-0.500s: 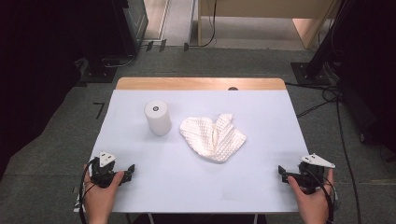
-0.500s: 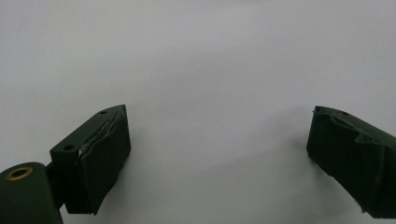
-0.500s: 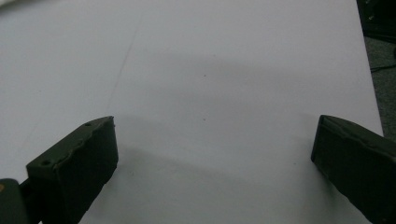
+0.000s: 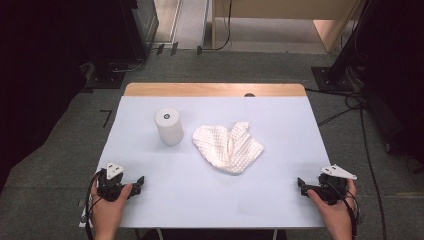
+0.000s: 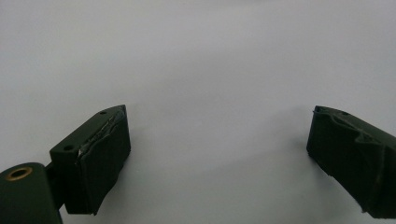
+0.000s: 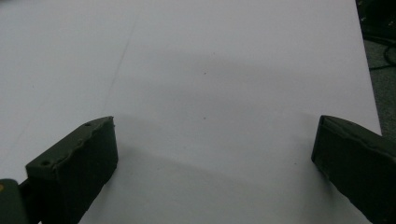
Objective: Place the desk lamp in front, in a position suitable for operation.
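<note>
High view, pale blue table (image 4: 210,200), grey carpet (image 4: 60,165)

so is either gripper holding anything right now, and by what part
Nothing is held. The left gripper and right gripper both have open jaws with bare table between them, apart from the crumpled cloth and paper roll.

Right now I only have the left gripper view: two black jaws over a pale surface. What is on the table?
Observer: A white roll stands upright, left of centre.
Operator: Anything else?
Observer: A crumpled white cloth lies just right of the roll, apart from it.
Operator: And the right gripper?
Observer: The right gripper rests at the table's near right corner, jaws wide open, nothing between them.
</note>
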`<state>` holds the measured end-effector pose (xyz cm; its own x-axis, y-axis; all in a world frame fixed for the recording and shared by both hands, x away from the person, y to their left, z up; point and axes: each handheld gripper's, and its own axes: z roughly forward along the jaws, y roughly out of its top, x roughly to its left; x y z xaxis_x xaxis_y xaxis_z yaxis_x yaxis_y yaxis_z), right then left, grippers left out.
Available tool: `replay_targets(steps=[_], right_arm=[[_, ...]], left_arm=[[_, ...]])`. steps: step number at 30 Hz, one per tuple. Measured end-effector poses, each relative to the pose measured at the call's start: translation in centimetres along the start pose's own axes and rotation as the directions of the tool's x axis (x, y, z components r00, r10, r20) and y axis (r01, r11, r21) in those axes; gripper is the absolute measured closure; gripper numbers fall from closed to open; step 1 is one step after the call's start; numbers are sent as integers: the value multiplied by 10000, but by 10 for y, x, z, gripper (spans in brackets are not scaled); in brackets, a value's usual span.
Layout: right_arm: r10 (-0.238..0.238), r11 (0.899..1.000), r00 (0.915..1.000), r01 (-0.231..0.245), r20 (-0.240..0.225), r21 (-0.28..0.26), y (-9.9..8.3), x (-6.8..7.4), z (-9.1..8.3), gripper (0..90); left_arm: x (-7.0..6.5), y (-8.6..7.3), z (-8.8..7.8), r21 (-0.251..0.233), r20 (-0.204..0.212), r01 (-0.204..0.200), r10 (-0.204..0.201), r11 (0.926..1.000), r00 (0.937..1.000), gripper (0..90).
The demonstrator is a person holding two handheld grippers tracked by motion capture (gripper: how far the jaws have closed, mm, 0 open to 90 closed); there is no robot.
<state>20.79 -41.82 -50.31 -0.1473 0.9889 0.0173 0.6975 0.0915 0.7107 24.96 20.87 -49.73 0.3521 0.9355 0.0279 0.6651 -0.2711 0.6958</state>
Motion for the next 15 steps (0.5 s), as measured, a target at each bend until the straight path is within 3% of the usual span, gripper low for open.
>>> replay_targets(steps=[5,6,8,12,15], right_arm=[[-1,10000,9996,-1,296,47,1,2,-3,0],[-9,10000,9994,10,350,-22,1,1,-6,0],[36,9999,9994,-32,346,-111,2,1,-9,0],[159,9987,9997,-150,191,-497,10,1,-20,0],[95,9959,9999,-81,143,-906,18,2,-29,0]], left_arm=[[0,3,-2,75,-138,-59,60,10000,9999,60],[0,4,-5,-101,-262,1,-4,9999,9997,60],[1,6,-11,-478,11,303,-303,9984,9995,59],[-4,16,-18,-599,-256,-139,124,9981,9996,4],[-7,22,-23,-965,71,-24,31,9953,10000,3]])
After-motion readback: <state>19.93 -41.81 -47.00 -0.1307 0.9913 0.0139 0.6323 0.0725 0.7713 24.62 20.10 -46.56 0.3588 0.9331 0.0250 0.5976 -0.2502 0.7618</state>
